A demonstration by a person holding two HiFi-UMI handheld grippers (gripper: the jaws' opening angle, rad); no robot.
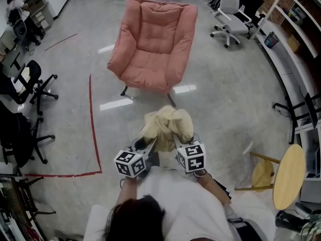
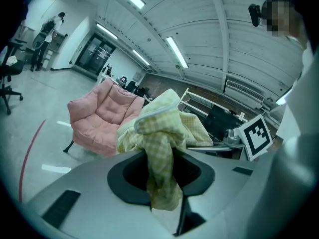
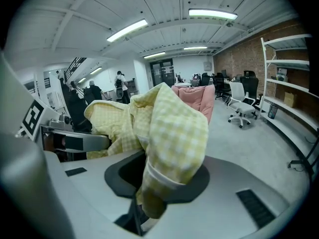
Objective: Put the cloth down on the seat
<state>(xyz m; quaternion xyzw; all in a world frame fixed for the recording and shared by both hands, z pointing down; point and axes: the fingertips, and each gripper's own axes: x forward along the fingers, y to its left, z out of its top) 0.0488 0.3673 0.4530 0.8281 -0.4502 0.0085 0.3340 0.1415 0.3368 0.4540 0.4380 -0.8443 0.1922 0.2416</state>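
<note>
A yellow checked cloth (image 1: 168,127) hangs bunched in the air between my two grippers, short of the pink armchair (image 1: 153,46). My left gripper (image 1: 146,145) is shut on one part of the cloth (image 2: 162,148), which spills out of its jaws. My right gripper (image 1: 176,145) is shut on another fold of the cloth (image 3: 169,143). The armchair's seat (image 1: 148,74) lies empty ahead of the cloth. In the left gripper view the armchair (image 2: 102,116) stands left of the cloth; in the right gripper view only the armchair's back (image 3: 197,101) shows behind the cloth.
A red tape line (image 1: 93,129) runs along the floor to the left. Black office chairs (image 1: 25,99) stand at the far left, white ones (image 1: 230,16) at the back right. A round wooden stool (image 1: 283,177) sits at my right, beside shelving (image 1: 301,24).
</note>
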